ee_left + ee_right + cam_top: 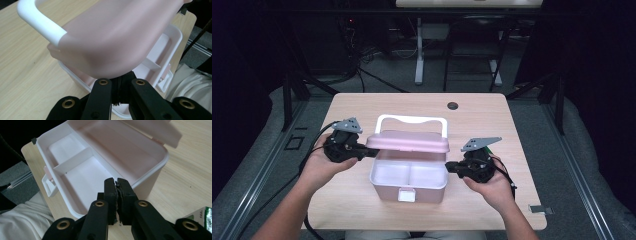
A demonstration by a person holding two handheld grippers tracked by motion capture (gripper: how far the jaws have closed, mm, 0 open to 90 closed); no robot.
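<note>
Fingers of the left gripper [371, 152] pinch the pink lid [408, 142]; right gripper [451, 167] fingers pressed together beside the box [408, 187]

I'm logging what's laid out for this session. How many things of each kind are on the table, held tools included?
Pink storage box with its lid partly raised and a white handle: 1
Hand-held tongs, left and right: 2
Green-and-white packet at the table's edge: 1
Total: 4
</note>
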